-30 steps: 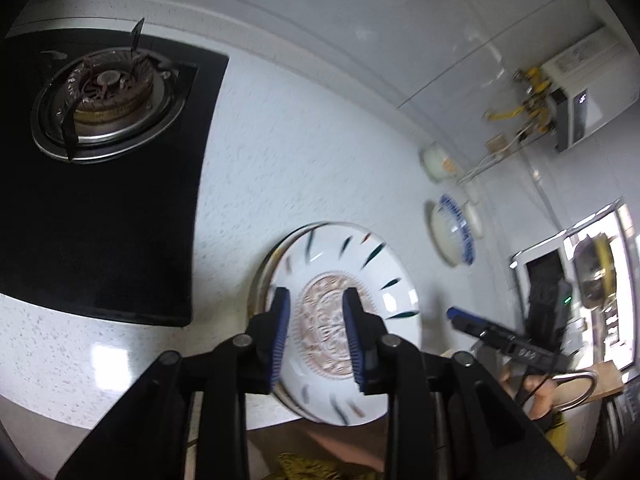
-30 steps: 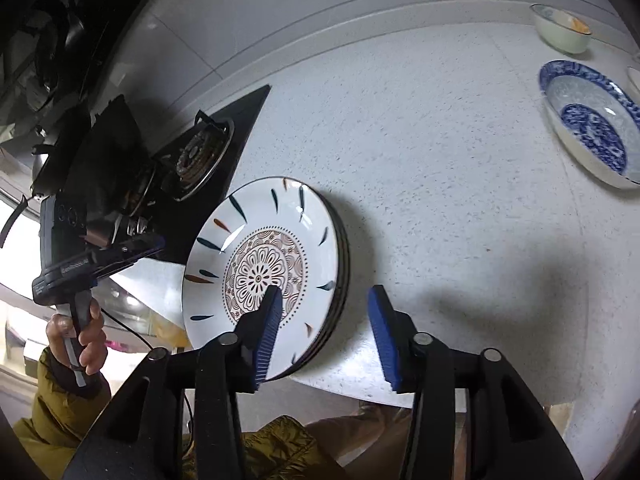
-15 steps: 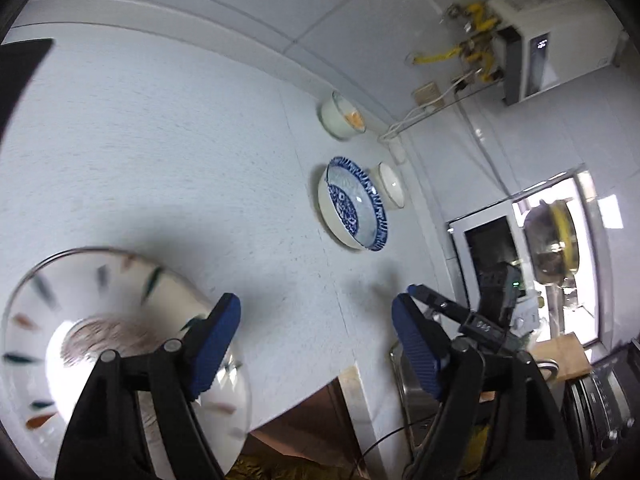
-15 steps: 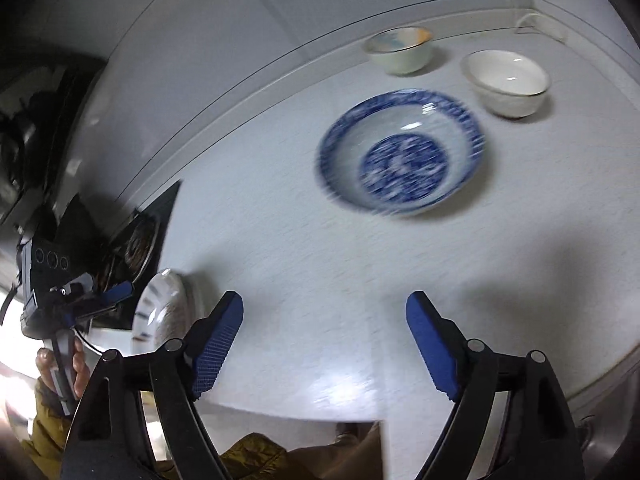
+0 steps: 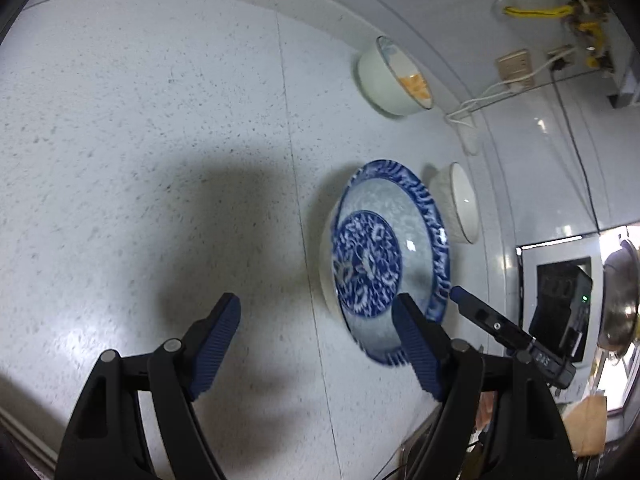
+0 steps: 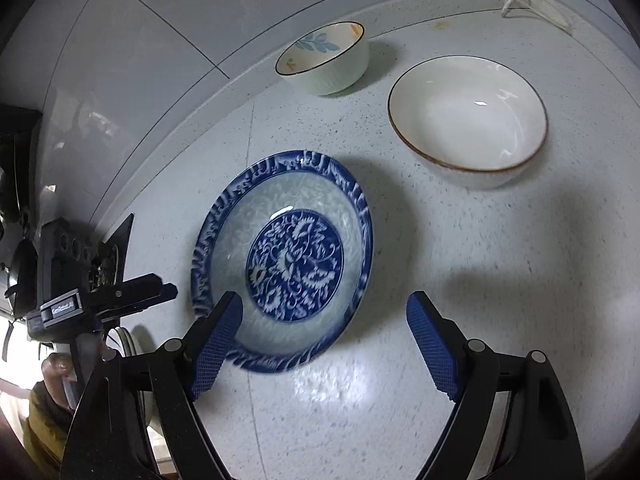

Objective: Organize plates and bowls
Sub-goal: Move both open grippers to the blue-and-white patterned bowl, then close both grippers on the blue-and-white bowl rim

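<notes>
A blue-and-white patterned deep plate [image 6: 284, 260] lies on the speckled white counter; it also shows in the left wrist view [image 5: 384, 256]. My right gripper [image 6: 324, 344] is open and empty, its left finger over the plate's near rim. My left gripper [image 5: 316, 340] is open and empty, its right finger over the plate's near edge. Behind the plate stand a plain white bowl [image 6: 468, 120] and a small bowl with a leaf pattern [image 6: 324, 58]; both show in the left wrist view, the white bowl [image 5: 460, 204] and the leaf bowl [image 5: 392, 80].
The stack of white patterned plates [image 6: 124, 340] peeks out at the far left, next to the black stove [image 6: 108, 256]. The tiled wall [image 6: 160, 40] runs close behind the bowls. A white cable [image 5: 480, 104] lies in the counter corner.
Both grippers swung away from the stacked plates to the blue-and-white plate and opened wide. They have come much closer to it in the last half second.
</notes>
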### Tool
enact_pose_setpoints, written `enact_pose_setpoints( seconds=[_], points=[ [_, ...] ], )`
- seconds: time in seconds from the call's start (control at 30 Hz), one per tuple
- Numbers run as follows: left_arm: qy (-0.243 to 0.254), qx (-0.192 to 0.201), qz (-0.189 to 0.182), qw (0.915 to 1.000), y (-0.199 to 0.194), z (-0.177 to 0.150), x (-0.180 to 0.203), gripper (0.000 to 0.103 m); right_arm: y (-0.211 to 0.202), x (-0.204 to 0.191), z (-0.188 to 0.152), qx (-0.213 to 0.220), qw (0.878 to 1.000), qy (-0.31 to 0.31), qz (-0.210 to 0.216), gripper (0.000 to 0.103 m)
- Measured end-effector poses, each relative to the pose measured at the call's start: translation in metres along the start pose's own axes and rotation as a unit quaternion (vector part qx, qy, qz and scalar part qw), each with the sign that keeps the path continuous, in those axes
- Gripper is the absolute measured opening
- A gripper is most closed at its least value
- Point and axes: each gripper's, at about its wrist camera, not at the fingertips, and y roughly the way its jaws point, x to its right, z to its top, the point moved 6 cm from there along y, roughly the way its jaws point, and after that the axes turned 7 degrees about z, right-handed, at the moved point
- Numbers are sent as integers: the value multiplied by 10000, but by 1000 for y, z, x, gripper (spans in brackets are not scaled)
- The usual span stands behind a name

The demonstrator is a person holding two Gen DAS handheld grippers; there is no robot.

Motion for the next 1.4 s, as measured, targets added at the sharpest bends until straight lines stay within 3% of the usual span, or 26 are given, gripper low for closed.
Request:
enact_pose_setpoints(
  seconds=[0.17, 0.33, 0.43, 0.5, 0.57, 0.73, 0.97, 1.07, 1.27, 1.4],
  points=[
    [-59, -260, 33, 9996, 30, 15, 3, 75, 20, 9, 5, -214, 9998, 44, -18, 78],
    [6, -532, -95, 9985, 47, 21, 9, 49, 32, 8, 7, -359, 9993, 82, -103, 47],
    [70, -597, -158, 9981, 50, 24, 11, 39, 36, 9, 9, -376, 9991, 160, -124, 43],
    [86, -639, -187, 9977, 51, 25, 9, 33, 39, 10, 9, -408, 9988, 227, -147, 34],
    [25, -763, -262, 9967, 55, 25, 7, 22, 40, 11, 8, -446, 9984, 282, -200, 31],
    [69, -848, -465, 9953, 55, 23, 9, 12, 39, 16, 7, -466, 9975, 419, -317, 22],
    [15, -849, -459, 9953, 50, 21, 7, 11, 37, 20, 9, -396, 9966, 555, -458, 10],
    [40, -793, -457, 9958, 40, 21, 4, 11, 38, 9, 13, -348, 9970, 474, -505, 10],
    [-43, -570, -459, 9973, 3, 30, -19, 11, 47, -36, 23, -324, 9985, 165, -409, 10],
    [-200, -292, -397, 9986, -36, 41, -56, 11, 63, -79, 28, -382, 9988, -145, -275, 10]
  ],
)
